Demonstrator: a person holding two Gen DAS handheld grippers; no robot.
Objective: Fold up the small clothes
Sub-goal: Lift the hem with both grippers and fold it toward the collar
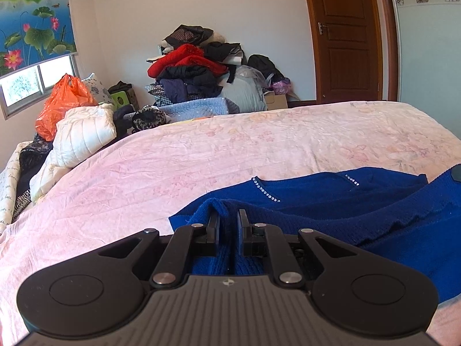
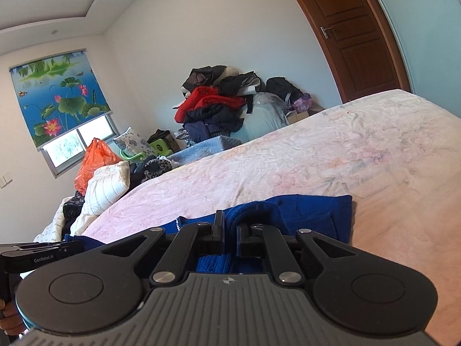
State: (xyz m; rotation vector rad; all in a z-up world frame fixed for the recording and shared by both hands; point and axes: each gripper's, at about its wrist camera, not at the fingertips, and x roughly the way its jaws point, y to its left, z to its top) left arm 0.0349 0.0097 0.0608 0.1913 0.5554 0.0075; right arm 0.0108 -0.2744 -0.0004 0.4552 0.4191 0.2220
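1. While both grippers are pinched down on it, the blue knit sweater (image 1: 360, 201) lies on the near part of the pink bedspread (image 1: 201, 158), close to the cameras.
2. Left gripper (image 1: 229, 216): jaws nearly together with a ridge of blue knit squeezed up between them. How much fabric is in there I can't say, its own body hides everything under the fingers.
3. Right gripper (image 2: 229, 222): same deal, clamped on a bunched fold of the sweater at its other edge. That view is tilted, so the bed looks sloped.
4. Sweater's full shape is hard to read. A line of little sparkly studs (image 1: 266, 191) shows on it in the left view, but the sleeves and hem are cut off or tucked under the tools.
5. Bottom-left corner of the right view catches the other gripper's side plus a bit of hand (image 2: 10, 320), mostly out of frame.
6. Across the room, a clothes pile (image 1: 198, 66) sits against the wall, too jumbled to sort individual items.
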